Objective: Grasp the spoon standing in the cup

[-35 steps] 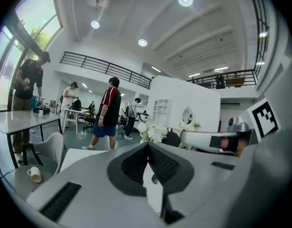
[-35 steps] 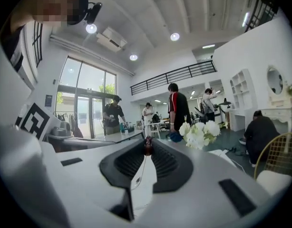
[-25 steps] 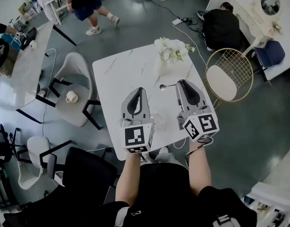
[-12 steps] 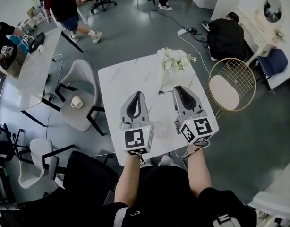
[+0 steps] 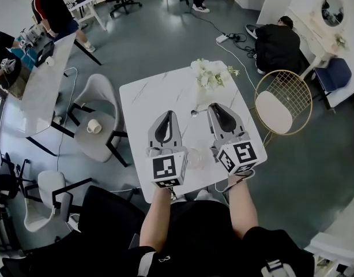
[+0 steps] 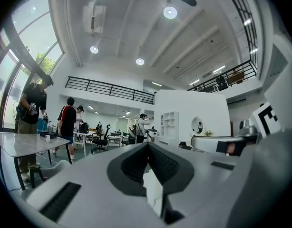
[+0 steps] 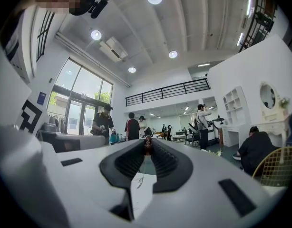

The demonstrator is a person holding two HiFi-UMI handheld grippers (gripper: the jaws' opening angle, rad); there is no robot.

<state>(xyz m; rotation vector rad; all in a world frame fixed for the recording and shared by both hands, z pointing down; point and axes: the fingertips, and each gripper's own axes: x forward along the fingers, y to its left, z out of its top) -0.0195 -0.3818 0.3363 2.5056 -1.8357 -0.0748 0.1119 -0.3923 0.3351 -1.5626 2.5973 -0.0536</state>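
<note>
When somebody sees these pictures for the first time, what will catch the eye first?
The two grippers with black-and-white marker cubes stand out: the left gripper and the right gripper, both over a white table. The right one pinches a spoon at its tips, and the spoon sticks out toward the left. White flowers stand at the table's far edge.

**No Legible Words on Show**

No readable text, brand name or number appears anywhere in the scene. The only markings are bold black-and-white square code patterns, carrying no letters, on the white plastic cube (image 5: pixel 168 170) of the left gripper (image 5: pixel 167 116) and on the twin cube (image 5: pixel 238 154) of the right gripper (image 5: pixel 215 109). A small blue rectangular wall sign (image 7: pixel 43 98) is too small to read.
</note>
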